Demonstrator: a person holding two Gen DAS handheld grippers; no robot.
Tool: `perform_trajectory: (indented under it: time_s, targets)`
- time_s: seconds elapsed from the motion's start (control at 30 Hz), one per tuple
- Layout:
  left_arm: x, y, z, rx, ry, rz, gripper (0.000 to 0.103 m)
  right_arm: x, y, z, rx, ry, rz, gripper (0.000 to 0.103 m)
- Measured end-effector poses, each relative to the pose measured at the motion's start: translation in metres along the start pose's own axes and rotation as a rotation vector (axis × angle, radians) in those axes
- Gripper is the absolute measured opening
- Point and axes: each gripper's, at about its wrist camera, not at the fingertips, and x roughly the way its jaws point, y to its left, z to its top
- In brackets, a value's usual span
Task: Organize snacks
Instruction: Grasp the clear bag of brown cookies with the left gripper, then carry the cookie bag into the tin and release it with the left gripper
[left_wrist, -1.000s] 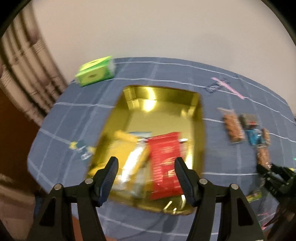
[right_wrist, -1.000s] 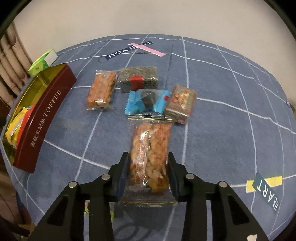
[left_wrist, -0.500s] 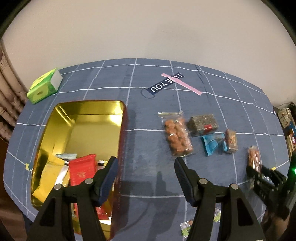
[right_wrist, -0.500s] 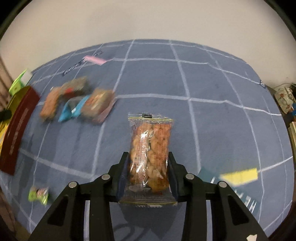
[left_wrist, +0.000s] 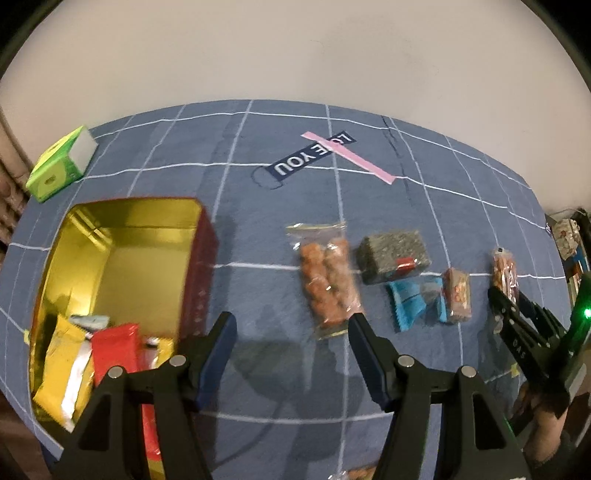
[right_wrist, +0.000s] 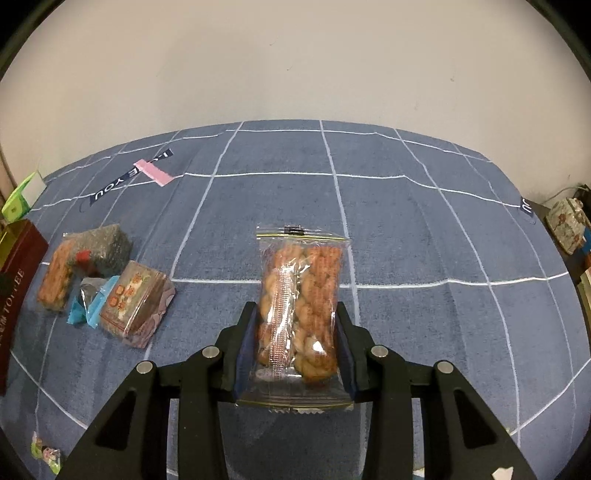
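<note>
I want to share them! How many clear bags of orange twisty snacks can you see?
2. One bag lies on the blue cloth right of the gold tin. The other bag is held in the right tool. More may hide inside the tin.

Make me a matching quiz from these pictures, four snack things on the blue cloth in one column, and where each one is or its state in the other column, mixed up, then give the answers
Things:
1. twisted-snack packet
2. red packet
3. green box
4. blue candy wrapper

Places or states:
A. on the cloth past the tin's far corner
B. lying inside the gold tin
C. clamped in the right hand-held gripper
D. on the cloth between the grey block and the small patterned packet

Pairs: 1-C, 2-B, 3-A, 4-D
</note>
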Motion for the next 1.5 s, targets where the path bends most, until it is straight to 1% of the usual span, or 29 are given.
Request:
perform_trajectory:
  time_s: [0.13,0.3,0.5,0.8,0.9,0.93,1.0,1.07,1.37,1.5]
  targets:
    - [0.013,-0.013,0.008,-0.004,0.018,-0.020,0.064,0.000,0.001,0.000,-0.002,0.000,-0.002,0.037]
    - [0.036,-0.027,0.017,0.014,0.059,0.006,0.064,0.000,0.001,0.000,0.001,0.000,0.000,0.037]
    - [0.049,-0.025,0.022,-0.015,0.074,0.025,0.064,0.000,0.001,0.000,0.001,0.000,0.002,0.037]
    - [0.064,-0.027,0.031,-0.015,0.082,0.052,0.064,0.001,0.001,0.000,0.001,0.001,0.002,0.038]
    - [0.070,-0.026,0.031,-0.025,0.100,0.035,0.058,0.001,0.001,0.000,0.002,0.001,0.002,0.038]
    - [0.070,-0.027,0.032,-0.021,0.096,0.039,0.057,0.001,0.001,0.000,0.002,0.001,0.002,0.038]
    - [0.070,-0.029,0.032,-0.010,0.094,0.042,0.044,0.001,0.001,0.000,0.002,0.001,0.002,0.038]
    - [0.069,-0.028,0.031,0.003,0.093,0.050,0.041,0.001,0.001,0.000,0.001,0.001,0.002,0.038]
    - [0.058,-0.025,0.018,0.007,0.102,0.038,0.040,0.001,0.001,0.000,0.002,0.001,0.002,0.038]
    - [0.043,-0.028,0.012,0.022,0.093,0.023,0.040,0.001,0.001,0.000,0.001,0.001,0.001,0.038]
